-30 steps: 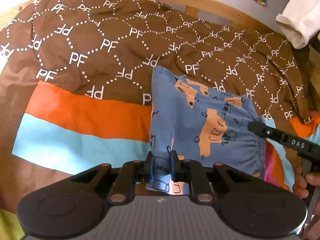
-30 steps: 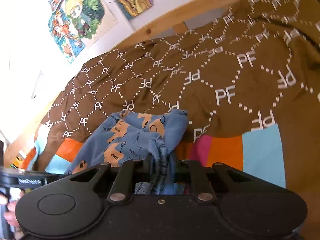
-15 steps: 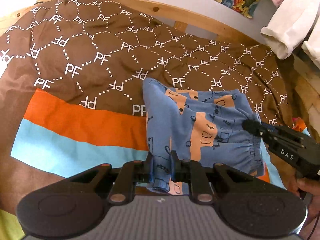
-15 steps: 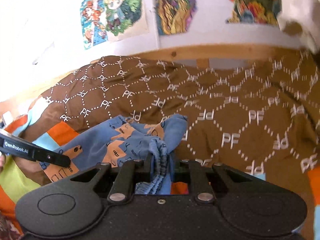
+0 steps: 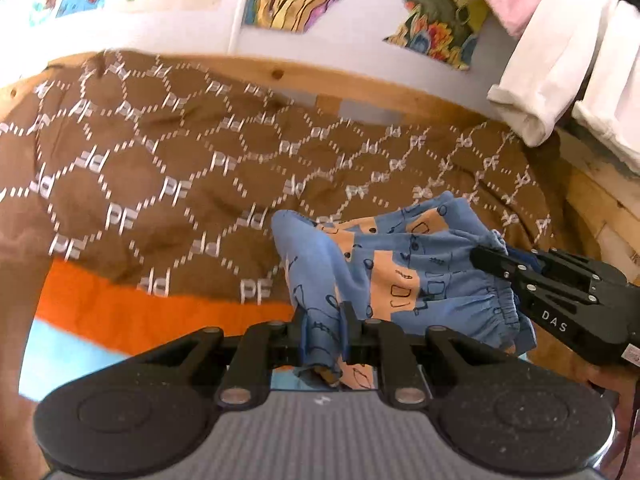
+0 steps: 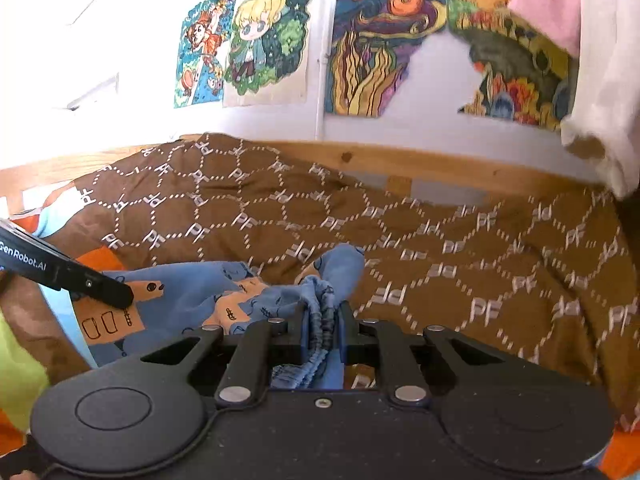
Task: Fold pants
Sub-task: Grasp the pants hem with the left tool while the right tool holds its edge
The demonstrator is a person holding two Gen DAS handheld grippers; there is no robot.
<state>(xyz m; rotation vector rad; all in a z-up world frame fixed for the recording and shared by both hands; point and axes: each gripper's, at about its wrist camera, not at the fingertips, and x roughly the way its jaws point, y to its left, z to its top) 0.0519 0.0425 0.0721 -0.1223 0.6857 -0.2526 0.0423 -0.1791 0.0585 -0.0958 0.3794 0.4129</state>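
Note:
Small blue pants (image 5: 384, 264) with orange patches and dark doodles hang lifted above a brown bedspread (image 5: 160, 168). My left gripper (image 5: 323, 330) is shut on a leg end of the pants. In the left wrist view my right gripper (image 5: 486, 258) comes in from the right, pinching the gathered waistband. The right wrist view shows my right gripper (image 6: 322, 326) shut on the bunched elastic waistband of the pants (image 6: 188, 300). The left gripper (image 6: 120, 298) reaches in from the left there, over an orange patch.
A wooden bed rail (image 5: 360, 84) runs behind the bedspread. Colourful drawings (image 6: 380, 44) hang on the wall. White and pink clothes (image 5: 560, 60) hang at the upper right. The bedspread has orange and light-blue stripes (image 5: 120, 312) near me. A hand (image 5: 608, 380) holds the right gripper.
Both grippers have tilted upward, bringing the wall and its drawings into view. The pants have risen with them and bunched closer together. The right gripper has rolled upright.

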